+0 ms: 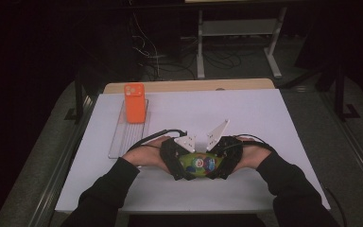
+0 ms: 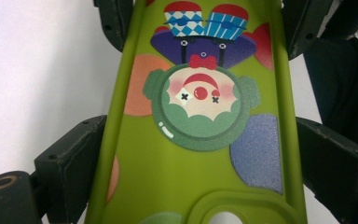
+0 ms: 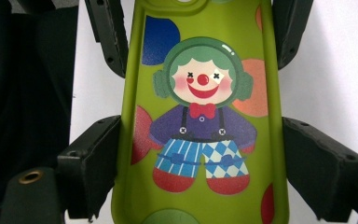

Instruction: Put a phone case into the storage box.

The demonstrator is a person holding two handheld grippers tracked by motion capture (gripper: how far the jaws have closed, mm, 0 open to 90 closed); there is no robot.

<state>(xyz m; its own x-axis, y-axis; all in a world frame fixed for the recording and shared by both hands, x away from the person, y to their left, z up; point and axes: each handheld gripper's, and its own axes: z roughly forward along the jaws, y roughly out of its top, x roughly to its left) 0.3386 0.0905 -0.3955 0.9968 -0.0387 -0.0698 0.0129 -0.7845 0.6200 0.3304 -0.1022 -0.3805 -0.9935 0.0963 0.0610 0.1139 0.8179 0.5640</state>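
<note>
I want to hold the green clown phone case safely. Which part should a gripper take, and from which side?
Grip the green clown phone case across its long raised side rims, coming in from either short end. The rims are parallel and narrow; both grippers, left and right, straddle it so.

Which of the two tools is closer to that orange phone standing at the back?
The left tool. It holds the green clown case from the left, on the orange phone side; the right tool grips the case's far end.
</note>
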